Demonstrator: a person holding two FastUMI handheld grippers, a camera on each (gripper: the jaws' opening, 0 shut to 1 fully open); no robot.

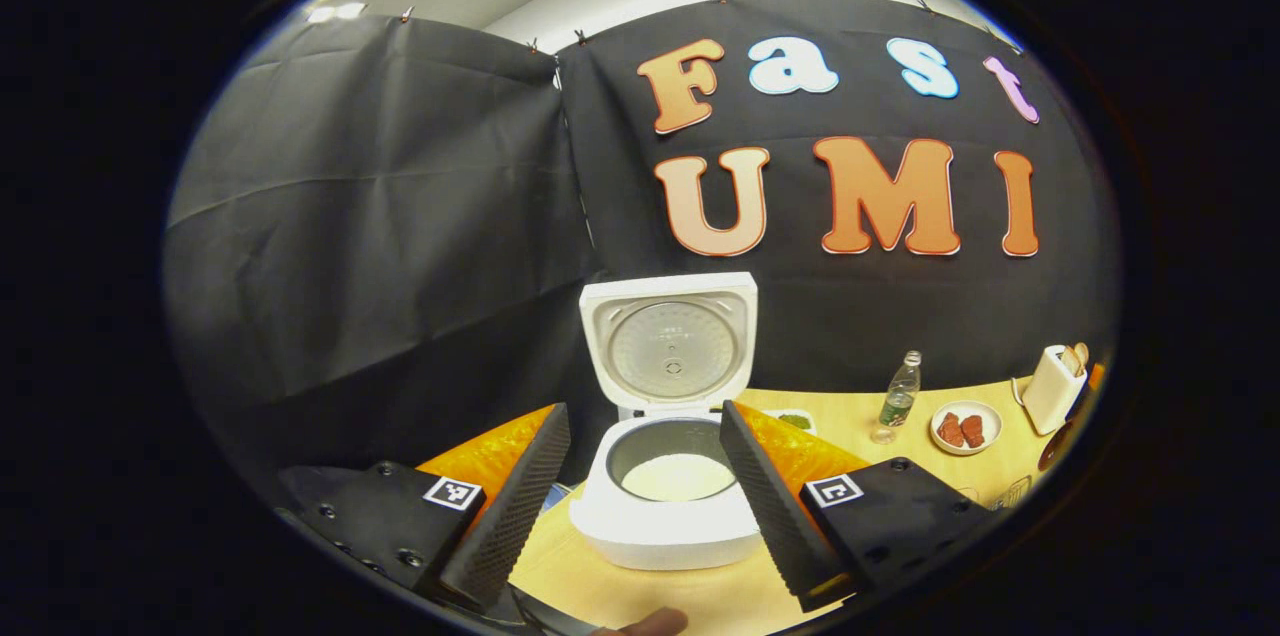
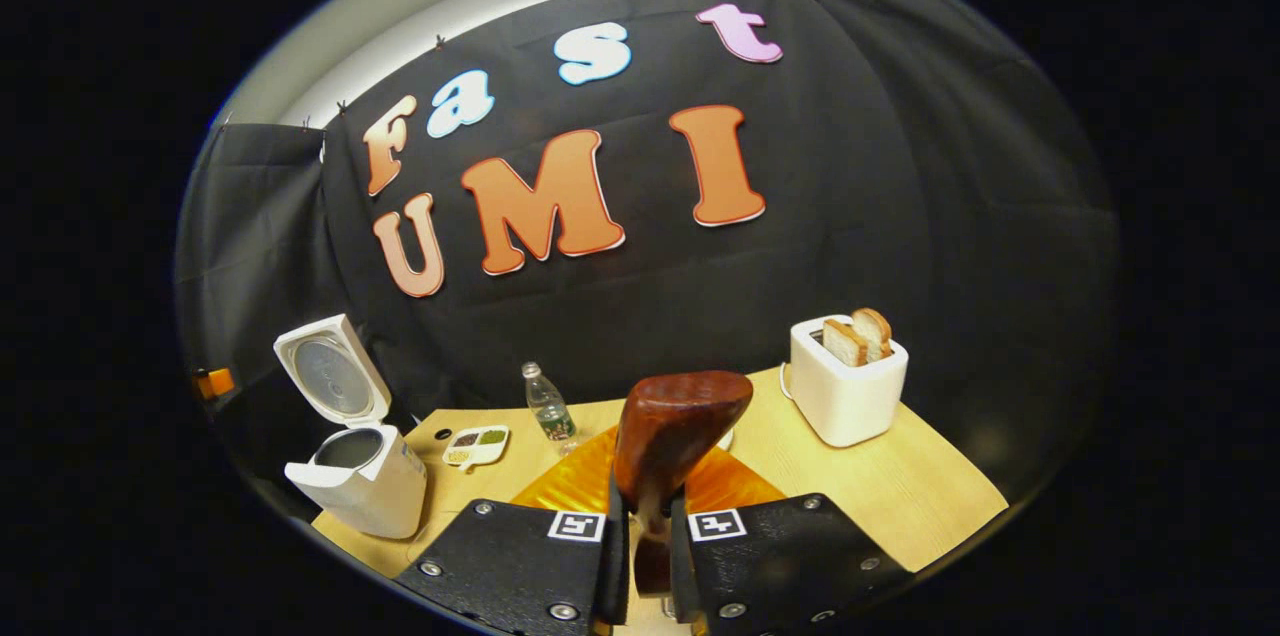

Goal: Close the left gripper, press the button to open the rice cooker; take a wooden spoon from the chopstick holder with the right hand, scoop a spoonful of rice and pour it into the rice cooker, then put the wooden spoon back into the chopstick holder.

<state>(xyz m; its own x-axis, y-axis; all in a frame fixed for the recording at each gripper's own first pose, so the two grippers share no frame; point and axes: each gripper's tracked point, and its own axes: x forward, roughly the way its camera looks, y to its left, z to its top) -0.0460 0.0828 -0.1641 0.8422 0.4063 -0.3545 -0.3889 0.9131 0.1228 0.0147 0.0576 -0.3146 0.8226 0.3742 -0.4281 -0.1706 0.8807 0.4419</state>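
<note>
Table (image 2: 900,496): light wood; everything stands on it.

Rice cooker (image 1: 668,506): lid swung fully up, inner pot showing a pale white fill. In the left gripper view it sits dead ahead at 12 o'clock; in the right gripper view it is far off at 9 o'clock. Judged: button step done.

Toaster (image 2: 845,386): two slices up, at 2 o'clock in the right gripper view. Not part of the task.

Left gripper (image 1: 640,506): fingers spread wide, nothing between them; they frame the cooker at 8 and 4 o'clock.

Right gripper (image 2: 648,556): fingers closed onto the handle of the wooden spoon (image 2: 672,426).

Spoon: long axis runs along the fingers, bowl end pointing away from the camera toward 12 o'clock, tipped slightly right. Whether the bowl carries rice I cannot tell; only a dark glossy wood face shows.

Step in hand (judgement): spoon taken, between pick-up and scoop or pour. The next move calls for carrying the bowl level toward 9 o'clock and turning it over the open pot.

Chopstick holder: not identified.
</note>
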